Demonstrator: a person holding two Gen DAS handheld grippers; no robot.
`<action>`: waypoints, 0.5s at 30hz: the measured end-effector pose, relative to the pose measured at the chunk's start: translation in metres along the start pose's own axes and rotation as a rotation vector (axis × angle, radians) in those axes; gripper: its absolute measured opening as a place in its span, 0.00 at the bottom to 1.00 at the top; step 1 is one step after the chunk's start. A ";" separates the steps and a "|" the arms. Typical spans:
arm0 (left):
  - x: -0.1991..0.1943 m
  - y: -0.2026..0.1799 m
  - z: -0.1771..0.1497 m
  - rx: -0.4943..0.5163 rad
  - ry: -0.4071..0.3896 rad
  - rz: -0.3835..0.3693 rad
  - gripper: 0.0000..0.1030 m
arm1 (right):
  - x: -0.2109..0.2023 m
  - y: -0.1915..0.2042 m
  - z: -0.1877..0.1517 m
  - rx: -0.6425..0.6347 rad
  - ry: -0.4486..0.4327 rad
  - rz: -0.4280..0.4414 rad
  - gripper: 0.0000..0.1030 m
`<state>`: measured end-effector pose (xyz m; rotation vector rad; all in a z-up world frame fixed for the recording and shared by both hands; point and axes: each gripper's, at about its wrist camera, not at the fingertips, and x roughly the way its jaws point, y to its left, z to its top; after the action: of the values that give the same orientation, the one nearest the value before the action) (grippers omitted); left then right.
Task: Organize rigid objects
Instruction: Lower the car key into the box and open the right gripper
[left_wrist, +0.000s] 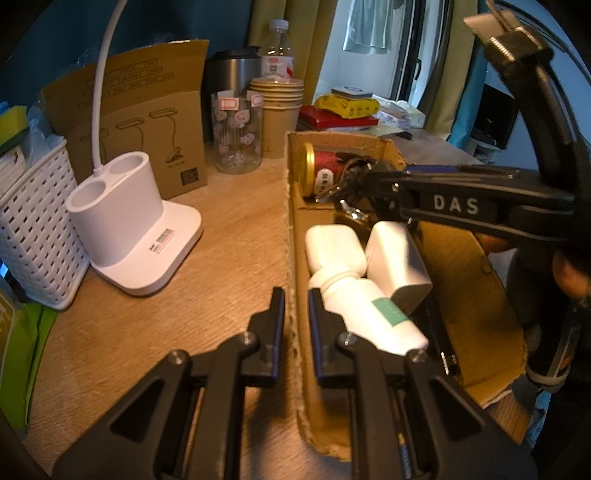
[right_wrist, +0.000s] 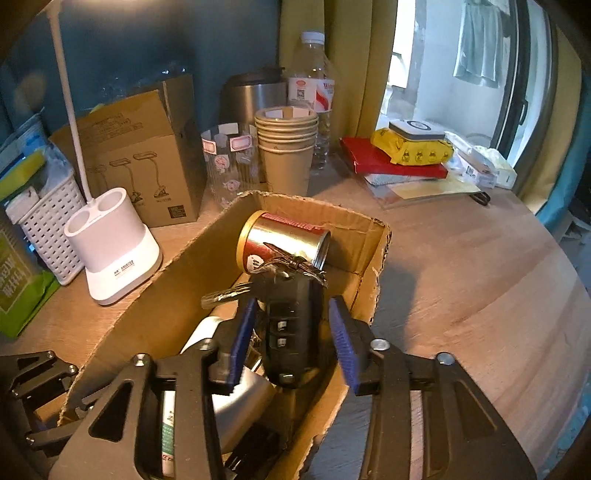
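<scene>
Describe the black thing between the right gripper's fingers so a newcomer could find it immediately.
Start at the open cardboard box in the middle of the wooden table. At its far end lies a gold and red can; just in front of that can is a black car key fob on a key ring, the only black buttoned item among white containers.

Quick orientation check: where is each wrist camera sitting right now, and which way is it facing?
Left wrist: on the left gripper, low at the cardboard box's left wall, facing along it toward the desk's back; its fingers clamp that wall, and the right gripper enters from the right.
Right wrist: on the right gripper, over the cardboard box, looking down at the car key between its open jaws; the left gripper's frame shows bottom left.
Shared: cardboard box, can, lamp base, paper cups.
</scene>
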<state>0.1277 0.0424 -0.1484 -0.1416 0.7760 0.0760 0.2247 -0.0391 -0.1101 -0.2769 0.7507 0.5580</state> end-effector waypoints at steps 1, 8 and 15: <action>0.000 0.000 0.000 0.000 0.000 0.000 0.13 | -0.002 0.000 0.001 0.001 -0.006 0.004 0.57; -0.001 0.001 0.000 0.002 -0.003 0.003 0.13 | -0.012 0.002 0.002 0.000 -0.033 -0.004 0.60; -0.001 0.001 0.000 0.002 -0.003 0.004 0.13 | -0.028 0.005 0.001 -0.009 -0.071 -0.013 0.60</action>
<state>0.1270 0.0435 -0.1481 -0.1377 0.7733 0.0786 0.2061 -0.0454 -0.0900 -0.2691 0.6775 0.5568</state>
